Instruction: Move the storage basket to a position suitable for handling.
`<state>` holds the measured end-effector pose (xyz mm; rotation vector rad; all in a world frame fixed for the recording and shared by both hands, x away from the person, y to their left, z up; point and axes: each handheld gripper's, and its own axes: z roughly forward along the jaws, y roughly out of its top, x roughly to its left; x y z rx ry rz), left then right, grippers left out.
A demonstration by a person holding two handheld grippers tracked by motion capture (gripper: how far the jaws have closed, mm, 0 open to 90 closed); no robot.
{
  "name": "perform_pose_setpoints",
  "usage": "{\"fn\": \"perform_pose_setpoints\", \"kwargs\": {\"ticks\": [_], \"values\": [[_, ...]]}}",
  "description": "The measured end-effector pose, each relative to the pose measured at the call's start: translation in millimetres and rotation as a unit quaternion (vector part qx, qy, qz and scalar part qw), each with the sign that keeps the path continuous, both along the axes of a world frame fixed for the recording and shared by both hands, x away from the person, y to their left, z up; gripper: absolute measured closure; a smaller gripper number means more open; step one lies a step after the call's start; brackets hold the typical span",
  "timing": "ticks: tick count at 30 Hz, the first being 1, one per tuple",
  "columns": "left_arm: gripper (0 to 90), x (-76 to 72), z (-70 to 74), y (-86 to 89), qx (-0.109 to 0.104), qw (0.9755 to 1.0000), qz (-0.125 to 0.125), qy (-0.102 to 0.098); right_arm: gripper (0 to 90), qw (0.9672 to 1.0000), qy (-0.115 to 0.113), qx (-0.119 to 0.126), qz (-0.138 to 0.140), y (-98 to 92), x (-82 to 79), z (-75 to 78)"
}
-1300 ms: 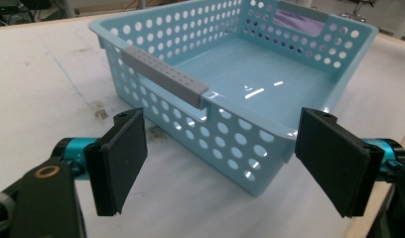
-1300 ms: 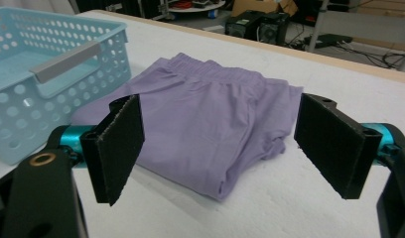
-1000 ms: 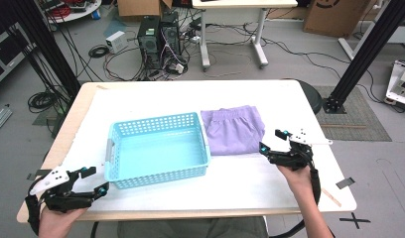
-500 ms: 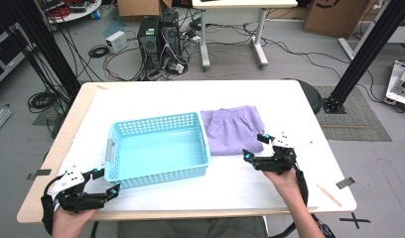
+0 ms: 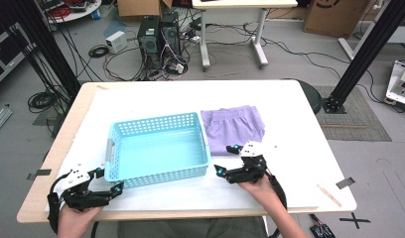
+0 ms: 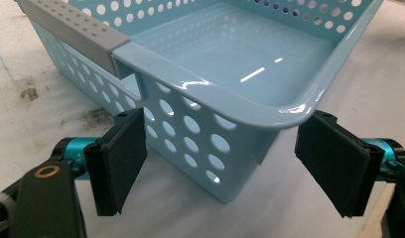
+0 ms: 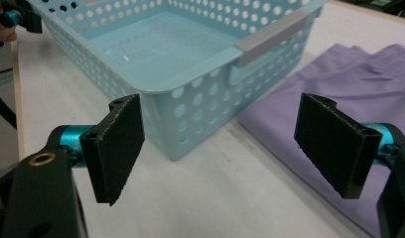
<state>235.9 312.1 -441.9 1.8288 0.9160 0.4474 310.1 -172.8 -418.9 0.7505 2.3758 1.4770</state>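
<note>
A light blue perforated basket [image 5: 158, 148] stands empty in the middle of the white table [image 5: 300, 139]. A folded purple garment [image 5: 235, 126] lies flat against its right side. My left gripper [image 5: 108, 180] is open at the basket's near left corner; in the left gripper view that corner of the basket [image 6: 230, 54] sits between the spread jaws of the gripper [image 6: 225, 163]. My right gripper [image 5: 227, 159] is open at the near right corner. In the right gripper view the basket [image 7: 166, 54] and the garment [image 7: 359, 84] lie ahead of the gripper [image 7: 225, 148].
Grey handles [image 6: 71, 27] cap the basket's short ends. Bare table lies along the front edge and to the right of the garment. Computer towers [image 5: 161, 34], cables and a desk stand on the floor beyond the table. Black frame posts flank it.
The right gripper has moved left from beside the garment to the basket's near right corner. The left gripper has shifted right and forward to the near left corner.
</note>
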Motion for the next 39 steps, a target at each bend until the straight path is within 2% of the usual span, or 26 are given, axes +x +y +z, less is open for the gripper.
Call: {"fn": "perform_pose_setpoints", "kwargs": {"ticks": [9, 13, 15, 17, 21, 24, 27, 31, 33, 35, 36, 37, 39], "values": [[19.4, 3.7, 0.6, -6.3, 0.007, 1.0, -0.003, 0.001, 19.7, 0.999, 0.024, -0.024, 0.029, 34.3, 6.4, -10.0], [18.5, 4.3, 1.6, -6.7, 0.004, 1.0, -0.002, 0.007, 19.8, 0.9984, 0.027, -0.032, 0.038, 44.4, 8.8, -11.6], [18.5, 4.2, 2.0, -6.8, 0.004, 1.0, -0.001, 0.007, 25.2, 0.9981, 0.022, -0.037, 0.044, 49.3, 7.8, -11.2], [18.2, 4.0, 3.4, -7.1, 0.001, 1.0, 0.002, 0.009, 24.9, 0.9983, 0.002, -0.044, 0.039, 53.8, 5.0, -10.6], [18.2, 3.6, 4.6, -7.2, -0.002, 0.9999, 0.009, 0.009, 27.1, 0.998, -0.001, -0.05, 0.037, 56.2, 5.3, -5.1], [18.2, 3.2, 5.8, -5.8, -0.012, 0.9996, 0.023, 0.009, 27.5, 0.9978, -0.002, -0.054, 0.037, 59.5, 6.0, -4.2], [18.3, 3.5, 6.5, -2.7, -0.021, 0.9994, 0.025, 0.01, 28.4, 0.9976, -0.003, -0.058, 0.037, 63.0, 4.8, -3.5], [20.5, 1.8, 9.7, -2.0, -0.002, 0.9996, 0.028, -0.011, 28.5, 0.9975, -0.011, -0.061, 0.035, 66.0, 6.2, 1.4], [21.7, 1.0, 12.3, -1.4, 0.002, 0.9993, 0.032, -0.02, 28.4, 0.9977, -0.017, -0.058, 0.033, 67.8, 7.9, 4.1], [23.5, 0.5, 14.2, 0.1, 0.002, 0.9991, 0.036, -0.024, 28.4, 0.9979, -0.012, -0.056, 0.03, 69.4, 10.2, 5.7], [25.2, -1.2, 15.1, 0.8, 0.0, 0.9988, 0.033, -0.037, 28.4, 0.9978, -0.014, -0.057, 0.031, 70.3, 11.1, 6.0], [27.4, -2.5, 16.7, 0.3, 0.008, 0.9984, 0.036, -0.043, 28.4, 0.9976, -0.017, -0.06, 0.03, 71.3, 11.2, 6.3], [27.5, -2.2, 17.7, 0.4, 0.01, 0.9985, 0.037, -0.038, 28.4, 0.9973, -0.021, -0.064, 0.03, 73.2, 10.8, 7.5]]}}
